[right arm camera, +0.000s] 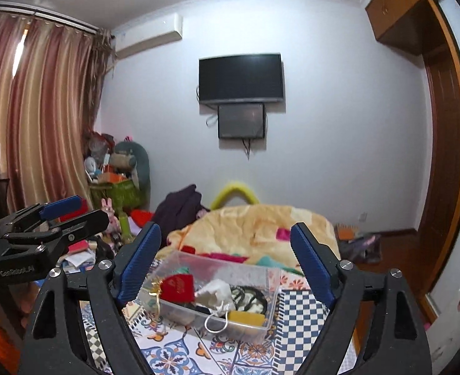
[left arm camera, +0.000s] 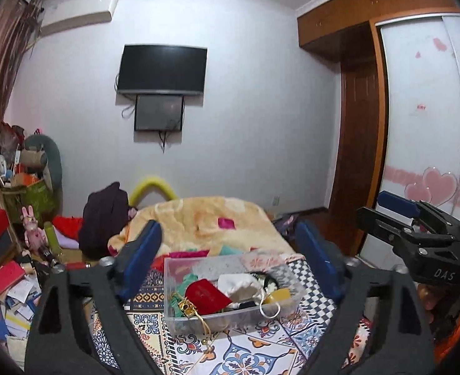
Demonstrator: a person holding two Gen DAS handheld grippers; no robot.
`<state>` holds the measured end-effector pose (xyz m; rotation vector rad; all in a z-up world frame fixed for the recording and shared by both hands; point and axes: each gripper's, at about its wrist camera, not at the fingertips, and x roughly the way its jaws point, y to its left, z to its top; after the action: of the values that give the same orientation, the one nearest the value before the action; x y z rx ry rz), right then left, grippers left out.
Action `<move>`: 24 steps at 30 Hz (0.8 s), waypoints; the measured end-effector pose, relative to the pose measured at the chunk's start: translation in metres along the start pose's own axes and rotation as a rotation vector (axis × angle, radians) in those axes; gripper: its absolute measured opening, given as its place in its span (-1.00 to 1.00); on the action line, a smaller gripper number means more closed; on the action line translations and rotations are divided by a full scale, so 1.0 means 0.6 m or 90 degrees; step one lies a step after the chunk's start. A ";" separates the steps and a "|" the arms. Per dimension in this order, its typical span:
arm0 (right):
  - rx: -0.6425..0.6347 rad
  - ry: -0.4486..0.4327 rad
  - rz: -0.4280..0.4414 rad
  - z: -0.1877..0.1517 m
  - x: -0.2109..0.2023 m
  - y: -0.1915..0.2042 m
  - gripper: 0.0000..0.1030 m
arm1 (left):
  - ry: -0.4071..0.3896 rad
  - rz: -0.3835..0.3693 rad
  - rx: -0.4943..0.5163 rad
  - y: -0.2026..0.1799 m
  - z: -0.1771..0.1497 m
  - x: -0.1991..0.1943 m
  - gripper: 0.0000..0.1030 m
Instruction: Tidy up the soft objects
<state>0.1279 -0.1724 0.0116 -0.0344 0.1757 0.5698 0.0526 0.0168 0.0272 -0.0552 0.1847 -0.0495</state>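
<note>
Bed (left arm camera: pixel 255 353) with patterned cover carries the clear plastic bin (left arm camera: pixel 179 268), my landmark. Beyond the bin: yellow blanket (left arm camera: pixel 204 215). Inside the bin: white drawstring pouch (left arm camera: pixel 245 287) at centre, red pouch (left arm camera: pixel 208 295) just left of it, yellow piece (left arm camera: pixel 280 295) at its near right corner. My left tool (left arm camera: pixel 230 250) hangs above the bin, fingers spread wide, nothing held. My right tool (right arm camera: pixel 226 243) likewise above the bin, spread, empty.

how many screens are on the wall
2. A large black TV hangs on the far wall, and a smaller dark screen is mounted directly beneath it.
</note>
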 end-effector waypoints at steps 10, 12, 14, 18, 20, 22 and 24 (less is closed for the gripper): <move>0.012 -0.038 -0.004 -0.006 -0.026 0.010 1.00 | -0.027 0.017 0.006 -0.010 0.001 -0.039 0.99; 0.015 -0.035 -0.003 -0.007 -0.025 0.011 1.00 | -0.028 0.018 0.010 -0.014 -0.001 -0.041 0.99; 0.018 -0.032 -0.002 -0.009 -0.025 0.010 1.00 | -0.031 0.018 0.013 -0.018 -0.002 -0.043 0.99; 0.023 -0.027 -0.001 -0.014 -0.028 0.005 1.00 | -0.030 0.019 0.017 -0.022 -0.005 -0.042 0.99; 0.025 -0.025 -0.001 -0.016 -0.030 0.003 1.00 | -0.028 0.019 0.017 -0.022 -0.005 -0.043 0.99; 0.027 -0.023 -0.002 -0.016 -0.030 0.002 1.00 | -0.027 0.018 0.015 -0.022 -0.006 -0.042 0.99; 0.028 -0.022 -0.001 -0.015 -0.030 0.002 1.00 | -0.027 0.017 0.013 -0.022 -0.005 -0.043 1.00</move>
<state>0.1110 -0.1819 0.0058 0.0177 0.1545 0.5642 0.0262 0.0047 0.0299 -0.0327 0.1419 -0.0233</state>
